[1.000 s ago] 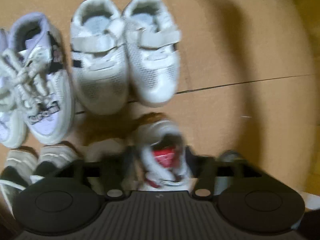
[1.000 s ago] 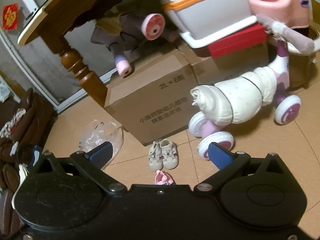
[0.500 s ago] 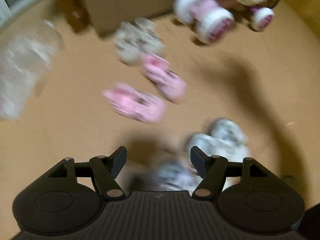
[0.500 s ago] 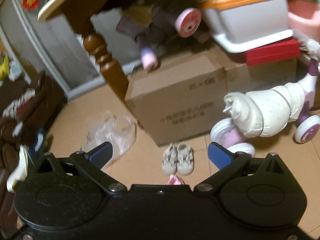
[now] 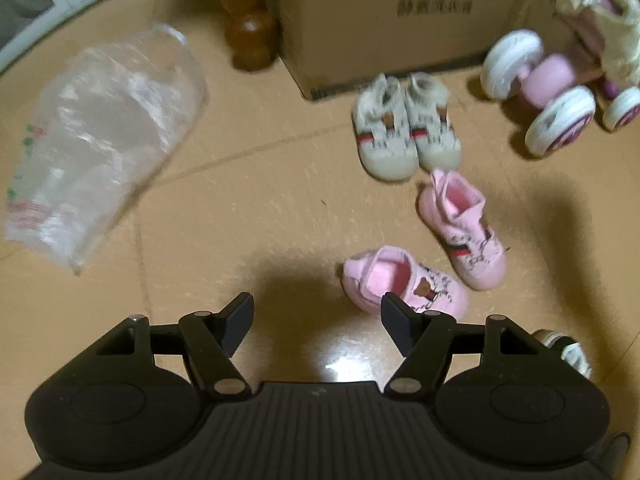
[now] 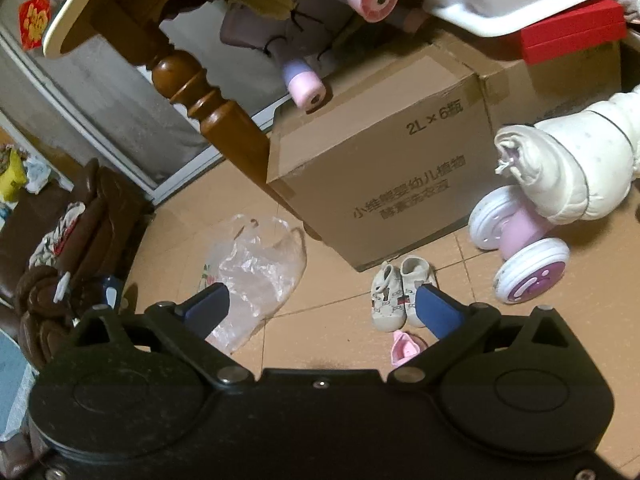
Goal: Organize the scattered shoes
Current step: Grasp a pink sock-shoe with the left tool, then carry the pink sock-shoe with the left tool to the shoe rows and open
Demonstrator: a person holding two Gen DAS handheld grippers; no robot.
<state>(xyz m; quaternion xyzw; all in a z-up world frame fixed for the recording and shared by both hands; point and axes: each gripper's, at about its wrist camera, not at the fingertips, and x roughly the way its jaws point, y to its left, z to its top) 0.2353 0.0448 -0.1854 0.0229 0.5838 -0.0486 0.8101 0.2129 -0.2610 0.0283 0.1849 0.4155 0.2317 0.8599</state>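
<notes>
Both tongs are hanging wide and empty; left gripper point(image 5: 317, 322) is nearing the near pink baby shoe point(image 5: 404, 284), probably soft and light, so pinching its padded collar looks easiest.

Left tool point(image 5: 317, 320) — red-lined shoe gone

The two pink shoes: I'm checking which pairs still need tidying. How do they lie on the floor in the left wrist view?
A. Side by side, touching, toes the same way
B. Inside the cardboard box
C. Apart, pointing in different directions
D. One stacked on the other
C: the near pink shoe and the far pink shoe lie apart at different angles, unlike the beige pair set neatly together by the cardboard box.
</notes>
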